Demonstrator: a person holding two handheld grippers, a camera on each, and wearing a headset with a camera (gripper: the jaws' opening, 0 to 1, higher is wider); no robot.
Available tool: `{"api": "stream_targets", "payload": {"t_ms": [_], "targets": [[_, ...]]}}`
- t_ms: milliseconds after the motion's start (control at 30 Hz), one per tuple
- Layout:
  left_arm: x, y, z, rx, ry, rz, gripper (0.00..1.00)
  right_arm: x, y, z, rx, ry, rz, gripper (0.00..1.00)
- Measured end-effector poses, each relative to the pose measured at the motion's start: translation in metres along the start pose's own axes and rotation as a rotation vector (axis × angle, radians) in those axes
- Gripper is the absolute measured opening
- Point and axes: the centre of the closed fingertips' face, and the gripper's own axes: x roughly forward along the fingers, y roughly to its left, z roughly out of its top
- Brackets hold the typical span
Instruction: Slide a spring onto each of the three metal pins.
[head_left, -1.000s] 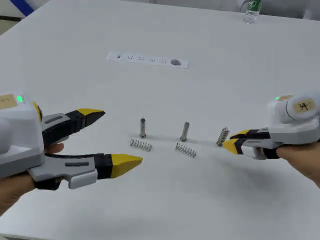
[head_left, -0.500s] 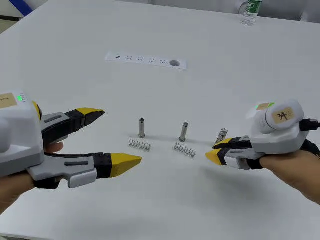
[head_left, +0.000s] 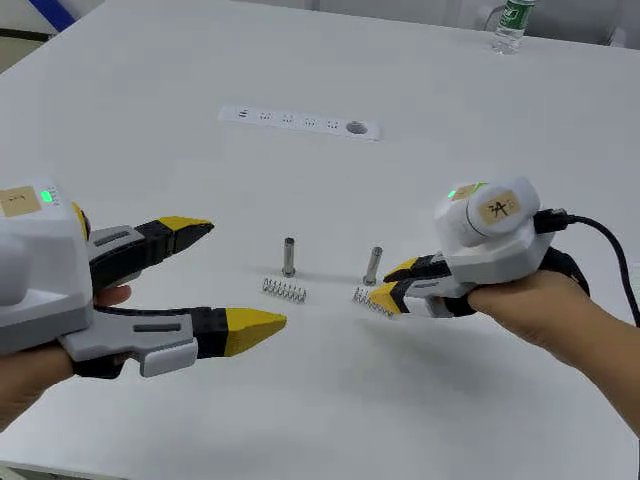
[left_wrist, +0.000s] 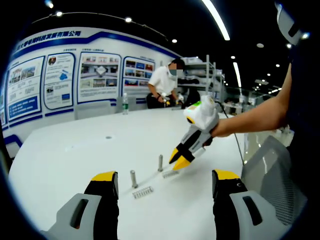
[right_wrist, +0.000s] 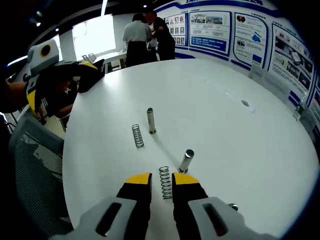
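Two bare metal pins (head_left: 289, 256) (head_left: 374, 265) stand upright on the white table. A loose spring (head_left: 283, 289) lies in front of the left pin. A second spring (right_wrist: 164, 181) lies beside the nearer pin (right_wrist: 186, 161), its near end between the narrowly parted tips of my right gripper (right_wrist: 161, 179). In the head view the right gripper (head_left: 395, 284) reaches in from the right and covers part of that spring. My left gripper (head_left: 228, 275) hovers wide open to the left of the pins with nothing in it. The left gripper view has both pins (left_wrist: 134, 178) (left_wrist: 160, 162) ahead.
A white power strip (head_left: 298, 120) lies on the table beyond the pins. A water bottle (head_left: 510, 22) stands at the far edge. A black cable (head_left: 610, 250) trails from the right gripper. People stand at the far side of the room.
My right gripper has moved left, from the rightmost pin that carries a spring to the loose spring by the middle pin. The left gripper has stayed put.
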Motion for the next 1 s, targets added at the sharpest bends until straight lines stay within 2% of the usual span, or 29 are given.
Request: {"api": "stream_targets", "payload": {"t_ms": [267,633,1000], "targets": [[-0.002,0.002,-0.003,-0.007,0.006,0.007,0.78,0.018,-0.003,-0.003,-0.046,0.067,0.017,0.17],[-0.002,0.001,-0.005,-0.012,0.01,0.007,0.77,0.033,-0.002,-0.01,-0.119,0.157,0.047,0.16],[-0.005,0.003,-0.006,-0.022,0.01,0.017,0.77,0.039,-0.002,-0.016,-0.11,0.193,0.073,0.13]]}}
